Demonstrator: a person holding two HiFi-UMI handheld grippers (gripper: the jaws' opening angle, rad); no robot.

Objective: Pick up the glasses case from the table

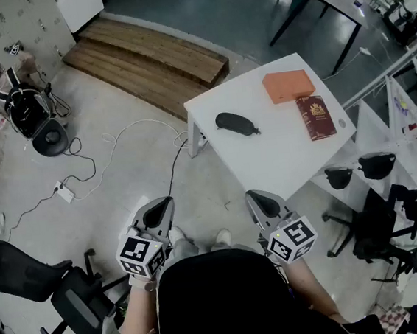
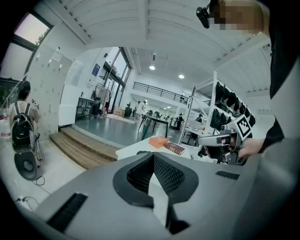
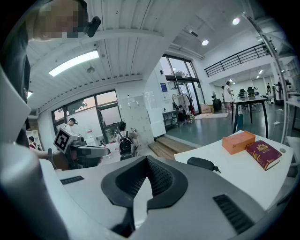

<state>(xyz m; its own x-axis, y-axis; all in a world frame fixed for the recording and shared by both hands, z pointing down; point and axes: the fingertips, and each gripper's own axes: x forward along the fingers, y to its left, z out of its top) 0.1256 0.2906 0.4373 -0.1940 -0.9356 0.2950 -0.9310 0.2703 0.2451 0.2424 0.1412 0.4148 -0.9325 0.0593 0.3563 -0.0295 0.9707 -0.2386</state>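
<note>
While the left gripper (image 1: pixel 158 214) and right gripper (image 1: pixel 266 207) are pressed together and empty, either could shove the glasses case (image 1: pixel 236 123) along the counter (image 1: pixel 267 156).

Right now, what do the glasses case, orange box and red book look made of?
Glasses case: black, matte, likely fabric or leatherette; no glare.
Orange box: probably cardboard; flat, dull faces.
Red book: hardcover, slight sheen, gilt emblem.

Fingers together: left gripper (image 1: pixel 159 214) and right gripper (image 1: pixel 266 205)
</note>
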